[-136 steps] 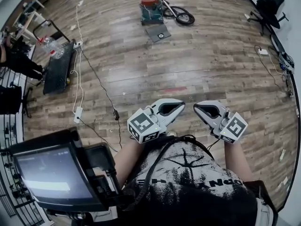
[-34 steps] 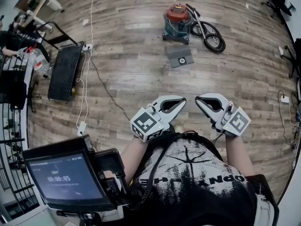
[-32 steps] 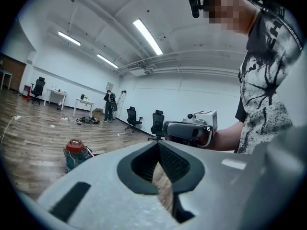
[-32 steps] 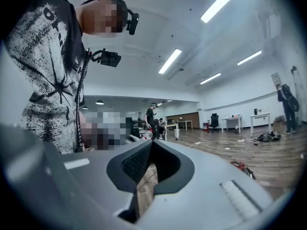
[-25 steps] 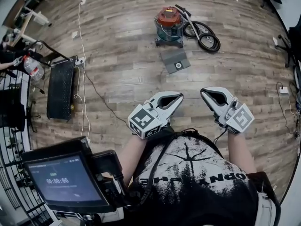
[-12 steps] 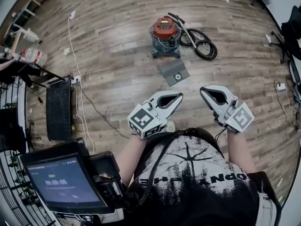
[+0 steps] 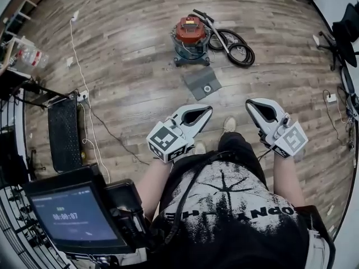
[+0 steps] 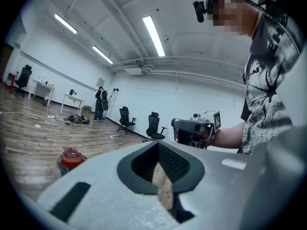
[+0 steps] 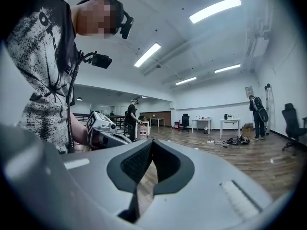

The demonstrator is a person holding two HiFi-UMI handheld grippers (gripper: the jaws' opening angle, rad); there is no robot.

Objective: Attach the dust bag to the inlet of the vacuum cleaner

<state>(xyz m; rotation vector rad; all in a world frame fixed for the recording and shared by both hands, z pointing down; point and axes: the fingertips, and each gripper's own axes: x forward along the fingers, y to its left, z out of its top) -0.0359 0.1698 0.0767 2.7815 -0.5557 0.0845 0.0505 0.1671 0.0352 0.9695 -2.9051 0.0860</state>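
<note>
Dust bag (image 7: pixel 203 83) is lying flat on the wooden floor (image 7: pixel 129 77), just in front of the vacuum cleaner (image 7: pixel 189 33) on the side nearer the person, well ahead of both grippers. It is showing as a thin grey rectangle, turned a little askew, with a small round collar ring toward its nearer edge. The vacuum cleaner is standing upright with a red lid over a dark green drum. Its black hose (image 7: pixel 231 39) is lying coiled on the floor at its right.

The person is holding both forearms forward from the waist, on either side of the printed shirt (image 7: pixel 235 206). The left gripper (image 7: pixel 208 109) is pointing ahead and slanting toward the right of the head view, with its marker cube (image 7: pixel 163 142) at the wrist end. The right gripper (image 7: pixel 250 102) is pointing ahead and slanting slightly leftward, so the two tips are angling toward each other with a gap between them. Both are hanging in the air above the floor, roughly level, touching nothing. One shoe (image 7: pixel 229 124) is showing on the floor between them.

In the left gripper view the left tongs are pressing together, with only floor showing through the hollow of the pads. The vacuum cleaner is standing small at the lower left of that view. In the right gripper view the right tongs are likewise pressing together on nothing.
</note>
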